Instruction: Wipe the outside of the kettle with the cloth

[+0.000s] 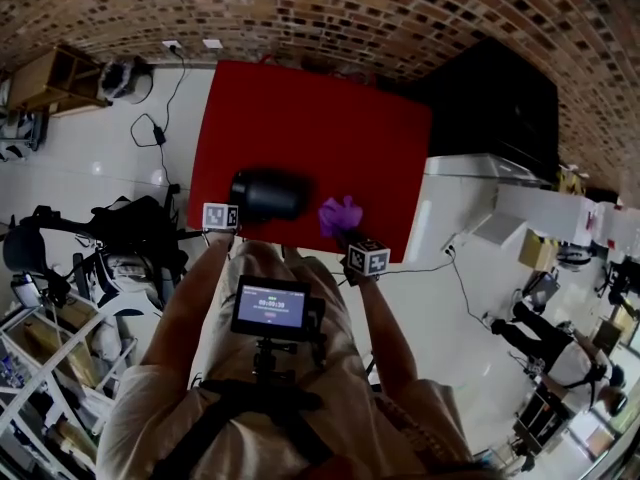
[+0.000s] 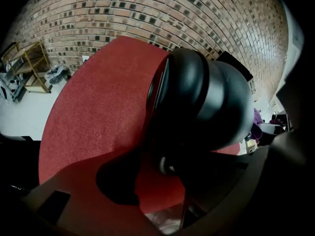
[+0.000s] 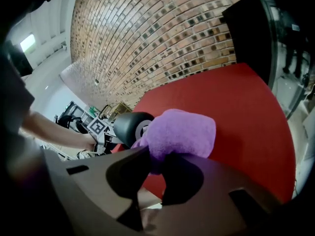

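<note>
Left tool point(image 2: 167, 178) gaping around black kettle point(image 1: 268, 196) lying sideways on red worktop point(image 1: 330, 118); right tool point(image 3: 157, 156) clamping purple cloth point(image 3: 182, 132), hovering just right of kettle

- One black rounded kettle point(image 1: 268, 195).
- One purple fluffy cloth point(image 1: 340, 214).
- One red felt-covered worktop point(image 1: 300, 108).
- Two hand-held grippers: the left hand-held gripper point(image 1: 236, 218) and the right hand-held gripper point(image 1: 348, 236).
- One small lit screen point(image 1: 272, 308).
- One open wooden shelf unit point(image 1: 55, 76).
- One tall black cabinet point(image 1: 495, 98).
- One curved-looking brick wall point(image 1: 400, 18).

No legible text; the chest-mounted screen point(image 1: 272, 306) shows characters too small to read.
</note>
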Action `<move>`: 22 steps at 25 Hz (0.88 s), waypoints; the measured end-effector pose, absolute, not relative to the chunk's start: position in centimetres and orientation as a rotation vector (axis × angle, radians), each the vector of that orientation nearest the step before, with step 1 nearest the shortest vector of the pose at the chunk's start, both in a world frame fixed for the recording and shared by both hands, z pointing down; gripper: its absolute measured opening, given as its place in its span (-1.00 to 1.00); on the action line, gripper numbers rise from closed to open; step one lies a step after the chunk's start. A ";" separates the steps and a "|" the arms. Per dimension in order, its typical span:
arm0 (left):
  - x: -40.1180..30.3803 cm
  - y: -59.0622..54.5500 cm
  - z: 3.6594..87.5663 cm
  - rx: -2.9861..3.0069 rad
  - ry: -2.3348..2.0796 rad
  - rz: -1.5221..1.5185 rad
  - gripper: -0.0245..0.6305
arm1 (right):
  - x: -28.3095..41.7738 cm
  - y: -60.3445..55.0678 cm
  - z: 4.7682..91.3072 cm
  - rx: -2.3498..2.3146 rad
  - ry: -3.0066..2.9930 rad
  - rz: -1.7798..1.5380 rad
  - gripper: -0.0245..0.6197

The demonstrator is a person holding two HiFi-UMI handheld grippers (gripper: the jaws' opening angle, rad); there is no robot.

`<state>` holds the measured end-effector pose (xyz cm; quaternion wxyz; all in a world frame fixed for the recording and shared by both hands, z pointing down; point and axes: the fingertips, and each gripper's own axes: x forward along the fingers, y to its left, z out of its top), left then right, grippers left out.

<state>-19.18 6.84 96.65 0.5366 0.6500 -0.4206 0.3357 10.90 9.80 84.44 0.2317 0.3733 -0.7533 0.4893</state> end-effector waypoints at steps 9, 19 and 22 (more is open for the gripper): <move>-19.2 3.8 93.9 1.655 -1.024 0.796 -0.57 | 12.4 9.5 84.2 1.054 -2.095 1.327 -0.71; -17.2 -2.8 87.9 1.878 -1.056 0.896 -0.59 | 11.3 8.9 84.0 1.053 -2.142 1.337 -0.71; -15.4 -4.1 86.0 2.015 -1.048 0.984 -0.59 | 11.3 9.4 84.0 1.067 -2.140 1.368 -0.71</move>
